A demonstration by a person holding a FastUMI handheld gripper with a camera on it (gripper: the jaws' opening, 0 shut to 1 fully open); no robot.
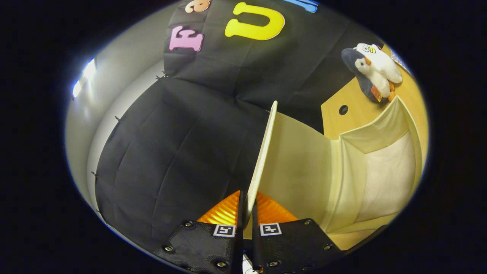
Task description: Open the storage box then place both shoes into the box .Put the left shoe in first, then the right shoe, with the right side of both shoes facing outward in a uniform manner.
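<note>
Right now the jaws [246, 213] are pressed together on the edge of the storage box's lid [262, 152], one finger on each side of the thin cream panel, with hardly any gap beyond the lid's own thickness. The lid rises from between the fingers and runs away ahead of them, seen almost edge-on, its broad inner face turned toward the box.

The storage box [380, 171] lies just beside the jaws and ahead of them, joined to the lid along a hinge side. It is open, cream-walled, and its pale inner bottom shows. From this tilted view the box seems to rest on the wooden desk [357, 110], though the camera's slant makes its exact lean hard to judge.

Beyond the box, on the desk near a round hole [343, 110] in the desktop, sit two soft toys: a dark-and-white penguin [361, 70] and a white plush [380, 62] leaning on it, touching each other.

Behind the lid and the jaws hangs the black cloth wall [171, 152], with a pale room wall [99, 110] past its edge.
</note>
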